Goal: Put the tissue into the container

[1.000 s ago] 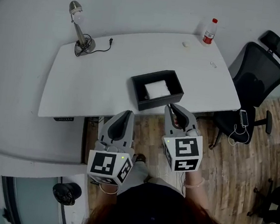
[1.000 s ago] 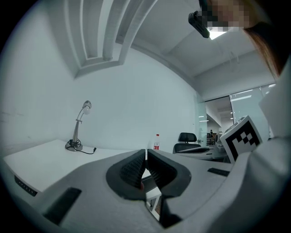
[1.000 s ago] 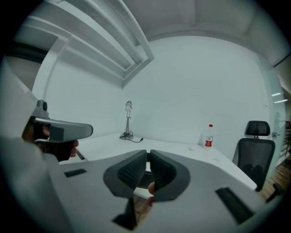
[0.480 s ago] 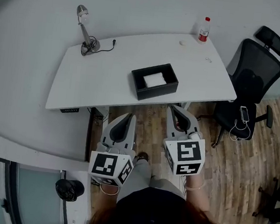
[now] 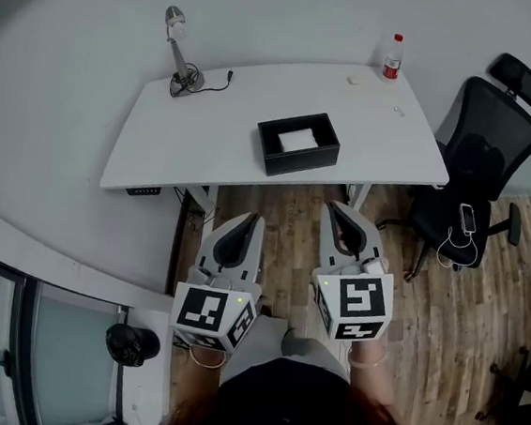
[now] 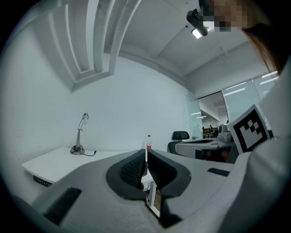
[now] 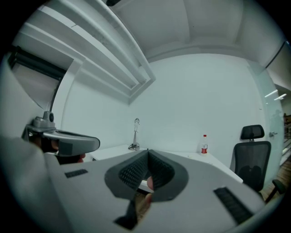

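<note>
A black open-topped container [image 5: 298,146] stands near the front edge of the white table [image 5: 208,135], with a white tissue [image 5: 297,139] lying inside it. Both grippers hang over the wooden floor, well short of the table's front edge, and point toward the table. My left gripper [image 5: 250,217] is shut and holds nothing; in the left gripper view its tips [image 6: 146,154] meet. My right gripper [image 5: 333,206] is below and slightly right of the container, also shut and empty, as the right gripper view [image 7: 148,152] shows.
A desk lamp [image 5: 176,51] with its cord stands at the table's back left and a red-capped bottle [image 5: 392,58] at the back right. A black office chair [image 5: 484,154] with a phone [image 5: 466,218] on its seat is to the right. A dark round object [image 5: 131,344] sits on the floor at lower left.
Both grippers have pulled back from the table. The right one, which was just by the container's front wall, is now apart from it over the floor. The tissue stays in the container.
</note>
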Available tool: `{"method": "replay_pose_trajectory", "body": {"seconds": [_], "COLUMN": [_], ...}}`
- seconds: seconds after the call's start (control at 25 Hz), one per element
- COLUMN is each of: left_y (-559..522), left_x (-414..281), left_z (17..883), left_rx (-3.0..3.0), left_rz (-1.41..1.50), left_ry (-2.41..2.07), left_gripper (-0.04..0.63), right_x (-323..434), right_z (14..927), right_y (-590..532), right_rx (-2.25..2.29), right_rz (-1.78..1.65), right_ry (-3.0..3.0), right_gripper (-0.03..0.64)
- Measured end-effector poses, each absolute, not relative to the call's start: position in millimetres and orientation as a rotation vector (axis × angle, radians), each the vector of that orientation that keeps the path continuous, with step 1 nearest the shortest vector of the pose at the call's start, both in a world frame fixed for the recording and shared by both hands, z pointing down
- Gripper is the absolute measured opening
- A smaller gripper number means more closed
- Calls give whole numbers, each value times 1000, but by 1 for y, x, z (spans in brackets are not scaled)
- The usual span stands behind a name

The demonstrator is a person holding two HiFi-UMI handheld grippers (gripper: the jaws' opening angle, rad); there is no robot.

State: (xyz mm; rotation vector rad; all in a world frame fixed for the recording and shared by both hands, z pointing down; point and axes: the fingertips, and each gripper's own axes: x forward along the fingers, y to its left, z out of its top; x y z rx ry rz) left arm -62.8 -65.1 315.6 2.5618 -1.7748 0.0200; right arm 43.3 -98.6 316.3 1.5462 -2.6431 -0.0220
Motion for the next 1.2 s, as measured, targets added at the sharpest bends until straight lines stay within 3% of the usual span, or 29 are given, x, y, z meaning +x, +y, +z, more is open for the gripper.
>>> {"method": "replay_pose_trajectory", "body": {"seconds": [1.2], "left_y": [17], "left_x": [-66], "left_z": [308], "left_rx": [2623], "left_rz": [16], "left_ry": [-1691], "left_gripper": [34], "right_x": [41], "right_z": [292], "right_y": [0], "right_rx": [1635], "right_rz": [-196], "right_ry": [-2579], "right_gripper": [20]}}
